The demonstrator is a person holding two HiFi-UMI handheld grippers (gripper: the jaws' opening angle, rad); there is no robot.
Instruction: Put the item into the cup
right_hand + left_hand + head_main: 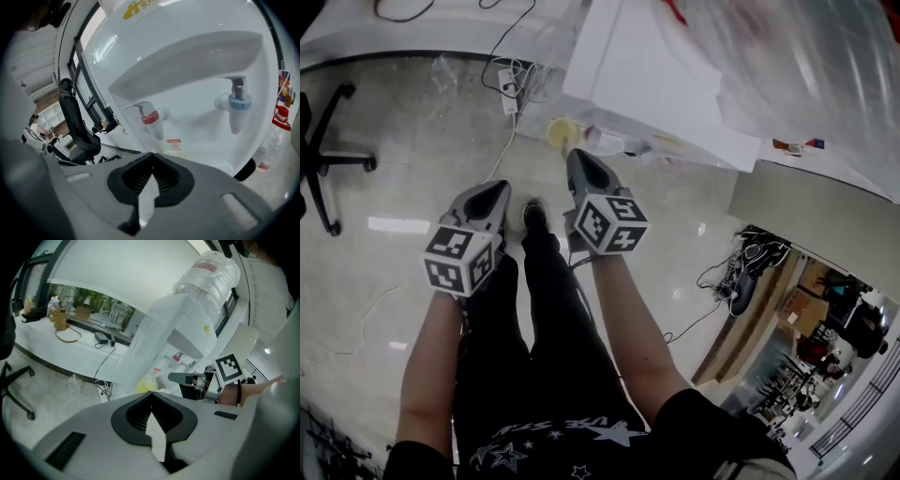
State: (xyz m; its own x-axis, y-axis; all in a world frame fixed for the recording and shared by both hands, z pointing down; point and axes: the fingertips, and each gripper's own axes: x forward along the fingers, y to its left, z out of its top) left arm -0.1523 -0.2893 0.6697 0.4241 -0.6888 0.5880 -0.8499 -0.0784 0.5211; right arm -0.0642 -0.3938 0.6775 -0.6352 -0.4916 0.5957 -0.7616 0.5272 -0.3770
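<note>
Nothing done yet: the grey left gripper (495,192) and grey right gripper (578,161), both pressed together and empty, face a white plastic water dispenser (647,84) just ahead

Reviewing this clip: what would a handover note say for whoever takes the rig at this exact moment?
Left tool: shut, empty, held low over the floor.
Right tool: shut, empty, pointed at the dispenser, below its red tap.
What looks like a yellow cup sits at the dispenser's base, just ahead of the right tool. No item for it can be made out.
Done: nothing yet.
Left: find the item, grasp it, put it into the cup.
</note>
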